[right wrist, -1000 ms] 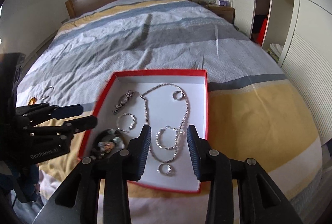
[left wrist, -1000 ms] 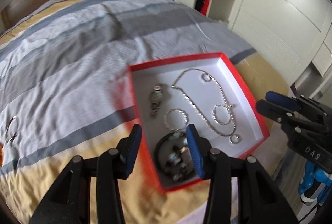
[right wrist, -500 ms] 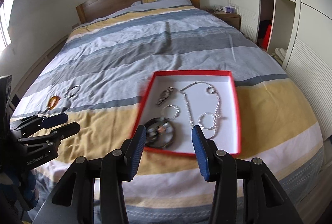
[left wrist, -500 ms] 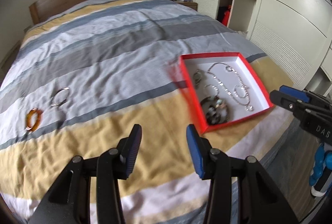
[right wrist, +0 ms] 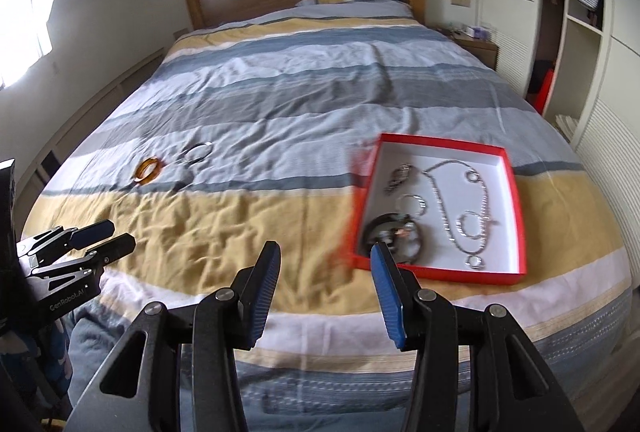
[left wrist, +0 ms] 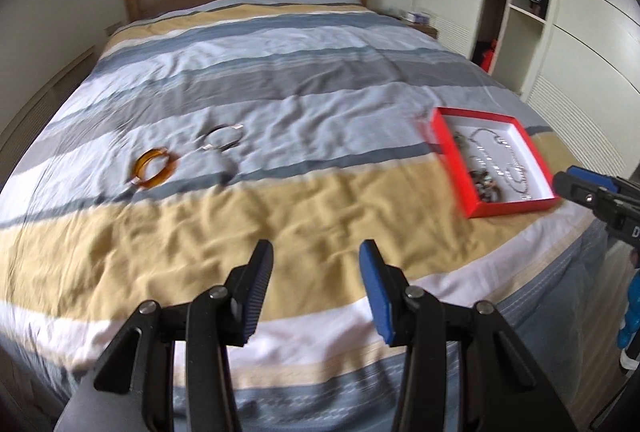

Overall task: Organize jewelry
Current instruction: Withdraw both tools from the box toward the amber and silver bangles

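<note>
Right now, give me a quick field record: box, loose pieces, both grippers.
box: red box, open, on the bed's right side
in box: watch, chain necklace, rings, dark bracelet
loose on bed: amber bangle and silver bangle, side by side, left of the box
left gripper: open, empty
right gripper: open, empty, fingers just been widening

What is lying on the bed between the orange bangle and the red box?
In the right wrist view, a thin silver bangle lies just beside the orange bangle; from there to the red box only bare striped duvet shows.
</note>
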